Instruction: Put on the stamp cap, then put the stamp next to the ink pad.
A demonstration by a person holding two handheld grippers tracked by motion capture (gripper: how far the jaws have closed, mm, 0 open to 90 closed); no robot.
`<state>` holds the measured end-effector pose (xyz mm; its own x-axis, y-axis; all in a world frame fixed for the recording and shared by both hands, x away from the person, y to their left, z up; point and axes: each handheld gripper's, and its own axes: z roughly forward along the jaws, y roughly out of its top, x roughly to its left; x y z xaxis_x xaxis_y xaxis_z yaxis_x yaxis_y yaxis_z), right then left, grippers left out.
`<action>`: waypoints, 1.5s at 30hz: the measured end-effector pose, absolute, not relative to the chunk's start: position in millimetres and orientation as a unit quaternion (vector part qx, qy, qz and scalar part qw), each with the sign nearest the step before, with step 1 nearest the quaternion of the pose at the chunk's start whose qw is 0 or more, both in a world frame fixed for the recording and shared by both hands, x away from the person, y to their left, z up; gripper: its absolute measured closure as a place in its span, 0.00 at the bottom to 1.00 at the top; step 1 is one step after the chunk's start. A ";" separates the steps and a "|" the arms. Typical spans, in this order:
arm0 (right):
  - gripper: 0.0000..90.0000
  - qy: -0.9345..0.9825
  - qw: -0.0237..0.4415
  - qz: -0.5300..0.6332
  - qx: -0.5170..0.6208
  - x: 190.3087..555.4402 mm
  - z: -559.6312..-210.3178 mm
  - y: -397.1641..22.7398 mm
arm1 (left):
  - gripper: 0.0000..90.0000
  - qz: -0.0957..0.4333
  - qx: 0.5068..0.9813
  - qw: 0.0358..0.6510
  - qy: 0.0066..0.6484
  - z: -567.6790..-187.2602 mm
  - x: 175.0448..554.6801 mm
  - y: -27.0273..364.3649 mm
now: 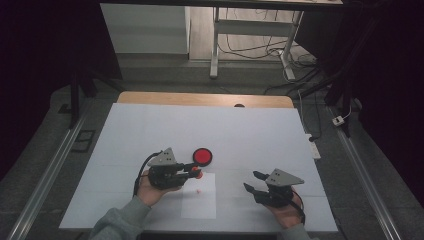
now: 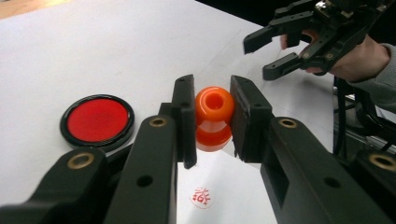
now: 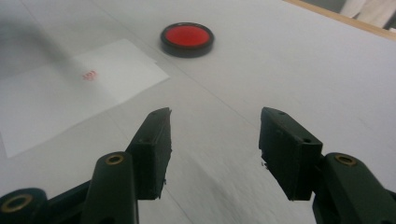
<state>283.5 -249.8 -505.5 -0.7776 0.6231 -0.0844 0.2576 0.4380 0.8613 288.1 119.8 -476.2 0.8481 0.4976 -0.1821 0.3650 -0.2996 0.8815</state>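
My left gripper (image 1: 196,171) is shut on an orange knob-shaped stamp (image 2: 214,116), held a little above the table with its rounded end pointing away. Under it lies a white paper sheet (image 1: 199,204) that bears a small red stamp mark (image 2: 202,197). A round red ink pad (image 1: 202,156) in a black case sits just beyond the sheet's far edge. My right gripper (image 1: 250,180) hovers to the right of the sheet, open, with nothing between its jaws. In the right gripper view the open gripper (image 3: 215,140) faces the ink pad (image 3: 187,38) and the sheet (image 3: 70,93).
A white cover (image 1: 150,130) spans the table, with a wooden edge (image 1: 200,98) along the far side. Metal rails (image 1: 47,172) run down both sides. Beyond stand a white desk frame (image 1: 215,45) and floor cables (image 1: 260,50).
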 end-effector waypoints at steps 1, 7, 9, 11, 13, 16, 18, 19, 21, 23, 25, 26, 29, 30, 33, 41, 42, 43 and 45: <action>0.48 0.823 0.202 0.456 0.271 282.8 -505.3 -254.2 | 0.80 0.065 0.803 0.528 0.270 -475.4 288.5 120.8; 0.48 0.816 0.216 0.453 0.287 281.9 -505.2 -276.5 | 0.80 0.068 0.798 0.531 0.277 -469.6 291.0 128.9; 0.48 0.816 0.218 0.450 0.289 280.8 -504.4 -281.2 | 0.80 0.071 0.795 0.533 0.280 -467.3 291.8 132.4; 0.48 0.815 0.221 0.450 0.291 280.0 -504.4 -284.7 | 0.80 0.072 0.794 0.534 0.281 -466.1 292.3 134.2; 0.48 0.815 0.218 0.451 0.292 279.8 -504.7 -288.2 | 0.80 0.078 0.789 0.537 0.288 -463.3 293.9 139.6; 0.48 0.812 0.218 0.453 0.297 280.0 -505.1 -291.9 | 0.80 0.084 0.787 0.536 0.294 -462.6 295.8 143.0; 0.48 0.811 0.220 0.452 0.299 279.9 -504.8 -293.1 | 0.80 0.088 0.786 0.535 0.296 -461.7 297.0 144.9; 0.48 0.811 0.220 0.452 0.299 279.8 -504.7 -293.2 | 0.80 0.089 0.786 0.535 0.298 -461.1 297.5 146.1; 0.48 0.811 0.218 0.453 0.299 280.1 -504.7 -293.0 | 0.80 0.092 0.784 0.535 0.300 -459.6 298.6 149.1; 0.48 0.812 0.220 0.451 0.297 280.6 -504.9 -292.6 | 0.80 0.094 0.781 0.537 0.304 -458.3 300.2 152.3; 0.48 0.812 0.219 0.452 0.298 280.6 -505.2 -292.1 | 0.80 0.095 0.778 0.539 0.309 -457.3 302.0 154.8; 0.48 0.812 0.220 0.450 0.298 280.5 -505.0 -292.1 | 0.80 0.095 0.777 0.539 0.310 -456.8 302.7 155.7; 0.48 0.812 0.219 0.453 0.298 280.7 -505.2 -292.0 | 0.80 0.097 0.778 0.535 0.313 -457.0 304.8 157.6; 0.48 0.813 0.220 0.450 0.298 280.7 -505.1 -292.1 | 0.80 0.097 0.779 0.533 0.314 -457.3 305.6 158.3; 0.48 0.812 0.219 0.452 0.297 281.3 -505.3 -292.3 | 0.80 0.099 0.781 0.528 0.318 -458.7 307.2 158.7; 0.48 0.810 0.220 0.454 0.297 281.9 -505.4 -292.8 | 0.80 0.103 0.785 0.518 0.324 -462.1 311.9 158.9; 0.48 0.812 0.220 0.452 0.297 281.9 -505.2 -292.8 | 0.80 0.103 0.786 0.516 0.325 -462.7 312.8 159.1; 0.48 0.812 0.219 0.452 0.297 281.9 -505.4 -292.6 | 0.80 0.104 0.786 0.515 0.326 -463.3 313.7 159.2; 0.48 0.812 0.221 0.450 0.298 281.9 -505.6 -292.2 | 0.80 0.106 0.787 0.511 0.329 -464.9 315.8 159.7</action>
